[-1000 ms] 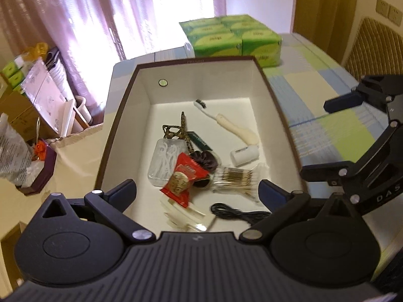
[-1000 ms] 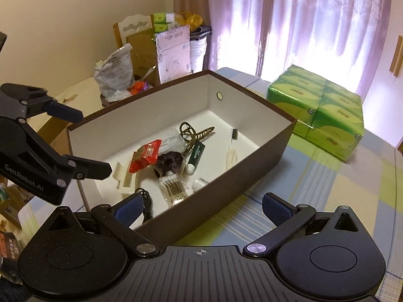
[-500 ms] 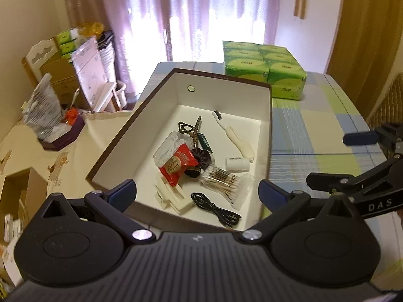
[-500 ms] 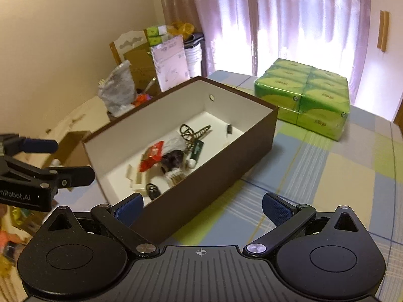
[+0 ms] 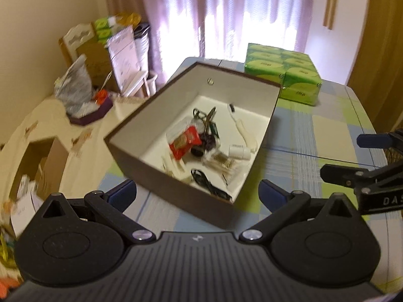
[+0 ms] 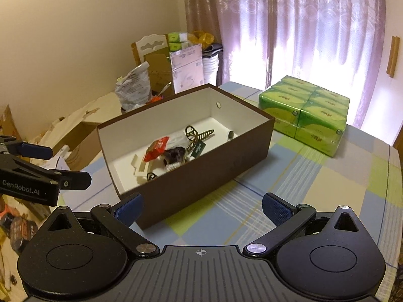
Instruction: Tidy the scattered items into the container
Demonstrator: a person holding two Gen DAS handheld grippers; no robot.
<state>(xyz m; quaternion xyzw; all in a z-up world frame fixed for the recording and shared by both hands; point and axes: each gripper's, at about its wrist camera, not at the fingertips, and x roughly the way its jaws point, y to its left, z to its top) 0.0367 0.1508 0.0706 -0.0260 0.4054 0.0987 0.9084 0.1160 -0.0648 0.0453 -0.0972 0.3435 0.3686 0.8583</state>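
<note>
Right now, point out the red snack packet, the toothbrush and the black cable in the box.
red snack packet [image 5: 185,142]: left wrist view, middle of the wrapper.
toothbrush [image 5: 243,129]: left wrist view, on the cream handle.
black cable [image 5: 209,186]: left wrist view, on the coiled cord.

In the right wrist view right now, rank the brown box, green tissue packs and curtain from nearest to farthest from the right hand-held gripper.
1. Brown box, just ahead, left of centre.
2. Green tissue packs, beyond, to the right.
3. Curtain, at the back.
</note>
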